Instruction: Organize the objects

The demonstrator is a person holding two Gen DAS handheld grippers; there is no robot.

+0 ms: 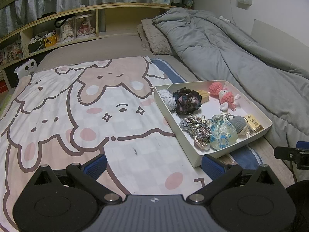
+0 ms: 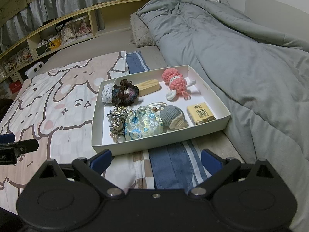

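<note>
A shallow white box (image 2: 154, 145) (image 1: 195, 158) lies on the bed. Inside it are a pink crochet doll (image 2: 176, 82) (image 1: 222, 94), a wooden block (image 2: 148, 87), a dark crochet scrunchie (image 2: 124, 93) (image 1: 186, 100), a floral drawstring pouch (image 2: 143, 124) (image 1: 222, 133), a grey crochet piece (image 2: 171, 117), a braided tassel charm (image 2: 115, 120) (image 1: 197, 127) and a yellow tissue pack (image 2: 200, 114) (image 1: 255, 124). My right gripper (image 2: 154, 159) hovers open just before the box's near wall, holding nothing. My left gripper (image 1: 152, 163) is open and empty over the cartoon blanket (image 1: 77, 106), left of the box.
A rumpled grey duvet (image 2: 241, 58) fills the right side of the bed, close to the box. A blue striped cloth (image 2: 173, 166) lies under the box. A wooden shelf unit (image 1: 58, 29) with boxed dolls runs along the far side.
</note>
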